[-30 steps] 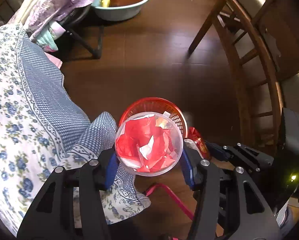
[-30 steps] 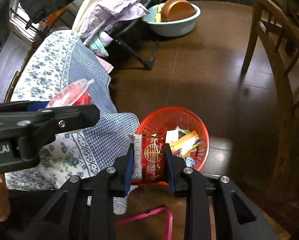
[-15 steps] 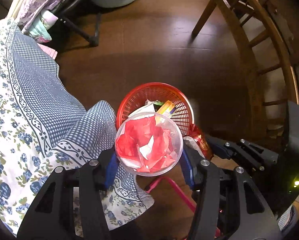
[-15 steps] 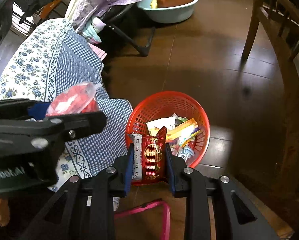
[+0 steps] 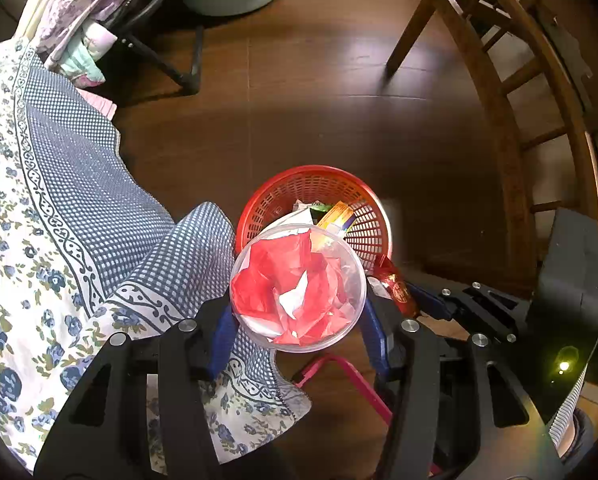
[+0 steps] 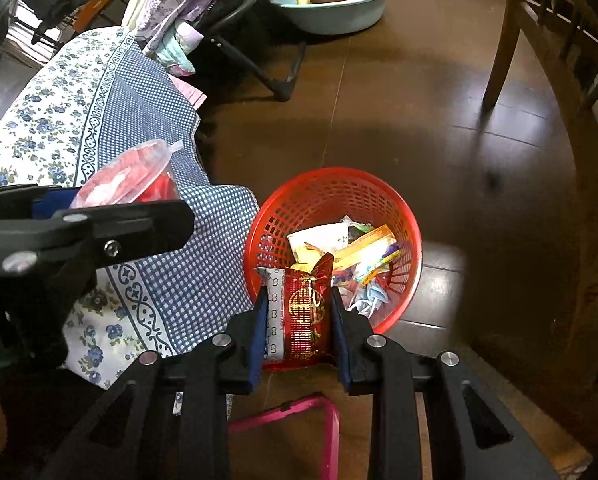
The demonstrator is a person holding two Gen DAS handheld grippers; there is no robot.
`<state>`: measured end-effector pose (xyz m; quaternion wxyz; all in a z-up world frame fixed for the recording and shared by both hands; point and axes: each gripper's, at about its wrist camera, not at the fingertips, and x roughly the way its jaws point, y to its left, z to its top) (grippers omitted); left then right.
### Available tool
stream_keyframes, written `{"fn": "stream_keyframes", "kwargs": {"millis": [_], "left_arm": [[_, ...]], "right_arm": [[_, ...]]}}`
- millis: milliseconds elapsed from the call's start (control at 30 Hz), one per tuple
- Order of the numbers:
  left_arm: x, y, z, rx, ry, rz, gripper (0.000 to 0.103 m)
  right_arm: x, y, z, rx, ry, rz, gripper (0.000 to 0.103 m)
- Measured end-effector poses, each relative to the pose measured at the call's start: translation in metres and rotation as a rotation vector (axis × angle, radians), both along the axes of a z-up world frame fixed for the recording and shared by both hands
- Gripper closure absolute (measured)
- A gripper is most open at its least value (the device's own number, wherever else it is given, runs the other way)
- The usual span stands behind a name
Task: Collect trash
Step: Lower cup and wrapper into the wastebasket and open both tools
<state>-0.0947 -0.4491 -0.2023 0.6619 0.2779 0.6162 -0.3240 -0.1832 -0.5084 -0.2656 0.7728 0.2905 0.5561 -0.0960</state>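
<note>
Since the left gripper (image 5: 298,316) clamps a light, crushable clear plastic cup (image 5: 298,288) across its walls and the right gripper (image 6: 299,316) pinches thin, slippery foil snack wrappers (image 6: 301,312) flat, both likely drop easily into the red mesh basket (image 6: 331,188) at twelve o'clock.

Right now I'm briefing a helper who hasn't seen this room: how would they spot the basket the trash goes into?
Find the table draped in a blue floral cloth. On the dark wooden floor beside its hanging corner sits the red basket. It is round, plastic lattice-walled and holds wrappers, unlike the smooth pale-green basin farther back.
</note>
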Motion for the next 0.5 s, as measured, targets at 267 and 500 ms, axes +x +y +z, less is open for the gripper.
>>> {"fn": "stream_keyframes", "kwargs": {"millis": [267, 500], "left_arm": [[-0.0002, -0.0012, -0.0015, 0.002, 0.004, -0.002, 0.049], [0.0002, -0.0009, -0.0006, 0.003, -0.006, 0.007, 0.049]], "right_arm": [[0.0019, -0.0015, 0.0012, 0.003, -0.01, -0.003, 0.074], [0.001, -0.0019, -0.0008, 0.005, -0.005, -0.021, 0.073]]}}
